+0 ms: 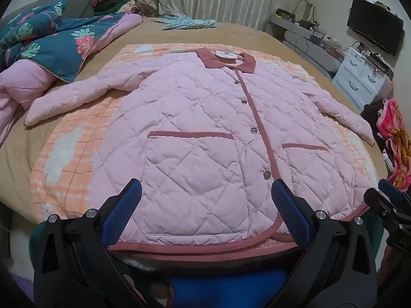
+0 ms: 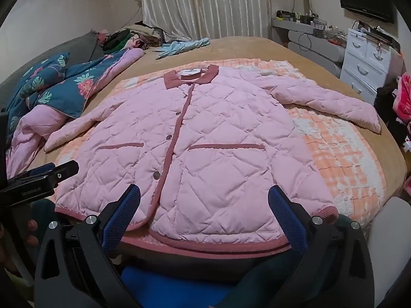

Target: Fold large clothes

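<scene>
A pink quilted jacket with dark pink collar, trim and two pockets lies flat, front up and buttoned, on an orange checked blanket; both sleeves are spread outward. It also shows in the right wrist view. My left gripper is open, its blue pads above the jacket's hem on the left half. My right gripper is open above the hem on the right half, empty. The right gripper shows at the left view's right edge, and the left gripper at the right view's left edge.
The blanket lies on a tan bed. A blue floral duvet is heaped at the left. A light blue garment lies at the far end. White drawers and a red cloth stand to the right.
</scene>
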Demonstrator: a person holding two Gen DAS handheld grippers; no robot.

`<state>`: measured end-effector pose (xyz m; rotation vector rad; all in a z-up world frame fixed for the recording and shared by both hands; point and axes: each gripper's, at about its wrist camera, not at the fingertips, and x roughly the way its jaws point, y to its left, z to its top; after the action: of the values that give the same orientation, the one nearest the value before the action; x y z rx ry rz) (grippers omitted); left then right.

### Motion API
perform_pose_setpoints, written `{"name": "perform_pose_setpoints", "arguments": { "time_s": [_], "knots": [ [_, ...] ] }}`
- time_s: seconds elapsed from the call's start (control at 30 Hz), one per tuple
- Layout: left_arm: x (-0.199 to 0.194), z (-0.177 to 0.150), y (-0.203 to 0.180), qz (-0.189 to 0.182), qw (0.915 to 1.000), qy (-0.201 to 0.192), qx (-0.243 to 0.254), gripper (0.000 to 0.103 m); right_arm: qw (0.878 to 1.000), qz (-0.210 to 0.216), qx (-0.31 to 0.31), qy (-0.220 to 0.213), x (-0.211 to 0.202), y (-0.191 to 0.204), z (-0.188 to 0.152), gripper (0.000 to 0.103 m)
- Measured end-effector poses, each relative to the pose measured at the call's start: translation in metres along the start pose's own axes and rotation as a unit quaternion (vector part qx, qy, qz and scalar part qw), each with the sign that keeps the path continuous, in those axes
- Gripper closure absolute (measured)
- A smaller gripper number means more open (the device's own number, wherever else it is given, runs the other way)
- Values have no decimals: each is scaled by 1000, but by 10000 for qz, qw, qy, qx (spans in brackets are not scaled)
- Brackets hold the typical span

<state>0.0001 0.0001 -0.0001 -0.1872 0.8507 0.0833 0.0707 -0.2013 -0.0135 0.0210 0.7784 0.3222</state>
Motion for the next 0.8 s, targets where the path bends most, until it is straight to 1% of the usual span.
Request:
{"name": "perform_pose_setpoints", "arguments": {
  "time_s": [0.07,0.3,0.33,0.8],
  "knots": [
    [0,0,0,1,10000,-4,9,8,10000,54,67,-5,0,0,0,4],
    [0,1,3,-26,10000,-29,-32,8,10000,82,9,-34,0,0,-1,4],
    [-1,1,3,-23,10000,-28,-18,8,10000,87,-6,-32,-1,4,0,4],
    [-4,2,-4,-10,10000,-39,72,8,9998,126,-116,-28,-2,7,0,4]
  ]
}}
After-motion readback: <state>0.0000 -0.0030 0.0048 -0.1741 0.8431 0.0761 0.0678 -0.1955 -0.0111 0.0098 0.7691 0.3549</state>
